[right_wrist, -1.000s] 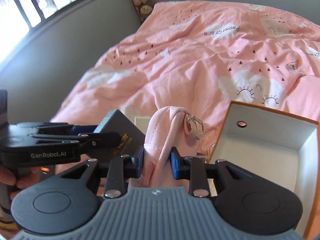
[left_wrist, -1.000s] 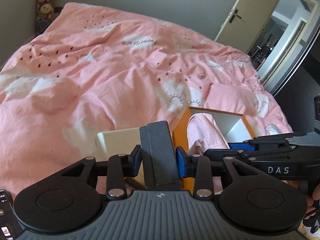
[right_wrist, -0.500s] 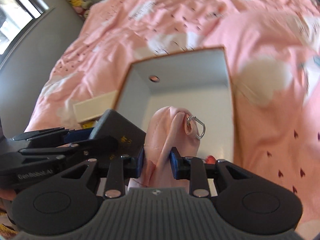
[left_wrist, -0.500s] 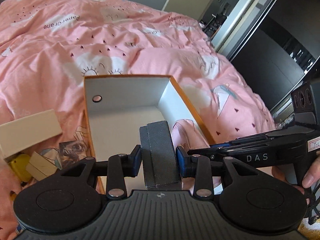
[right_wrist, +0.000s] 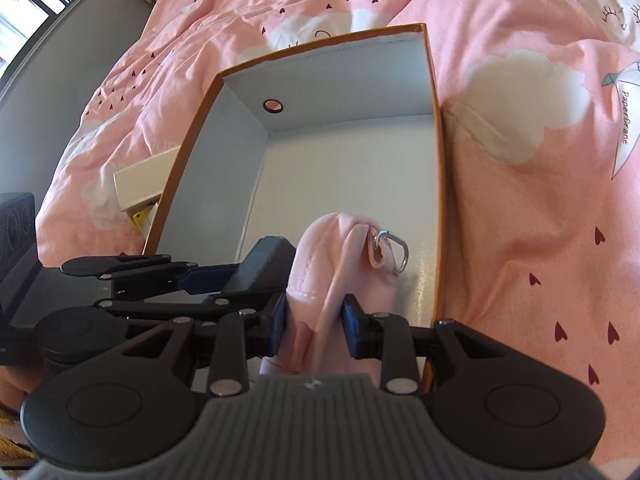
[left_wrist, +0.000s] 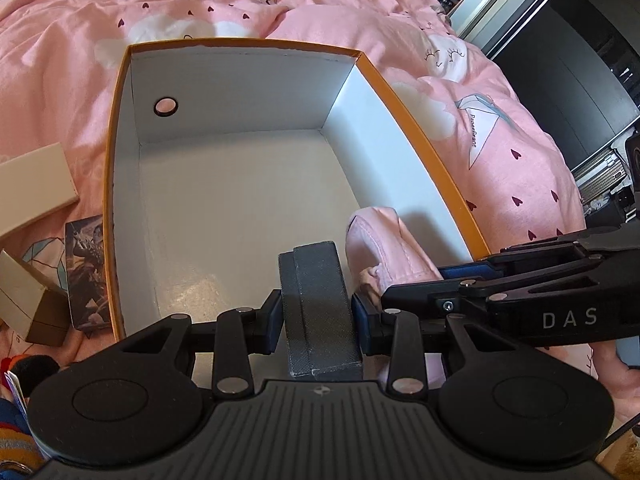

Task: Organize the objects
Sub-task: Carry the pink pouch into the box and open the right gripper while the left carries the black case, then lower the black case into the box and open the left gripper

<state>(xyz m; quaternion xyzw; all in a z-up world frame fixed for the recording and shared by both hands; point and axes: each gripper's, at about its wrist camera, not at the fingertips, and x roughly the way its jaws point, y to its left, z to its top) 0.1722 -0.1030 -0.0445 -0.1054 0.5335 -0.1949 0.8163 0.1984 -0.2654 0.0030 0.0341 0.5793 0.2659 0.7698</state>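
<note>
Now | pink bedspread [left_wrist: 240, 12] under orange box [left_wrist: 416, 140] | left claw [left_wrist: 318, 316] clamps grey case [left_wrist: 320, 304] | right claw [right_wrist: 316, 320] clamps pink pouch [right_wrist: 332, 264]

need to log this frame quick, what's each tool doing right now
Left tool: closed on the dark grey rectangular case.
Right tool: closed on the soft pink fabric pouch with a metal ring.

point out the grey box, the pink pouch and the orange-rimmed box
grey box [left_wrist: 320, 300]: left wrist view, on its textured top face between the fingers.
pink pouch [right_wrist: 324, 264]: right wrist view, on the fabric body above the fingers.
orange-rimmed box [left_wrist: 248, 46]: left wrist view, on the far orange rim.
</note>
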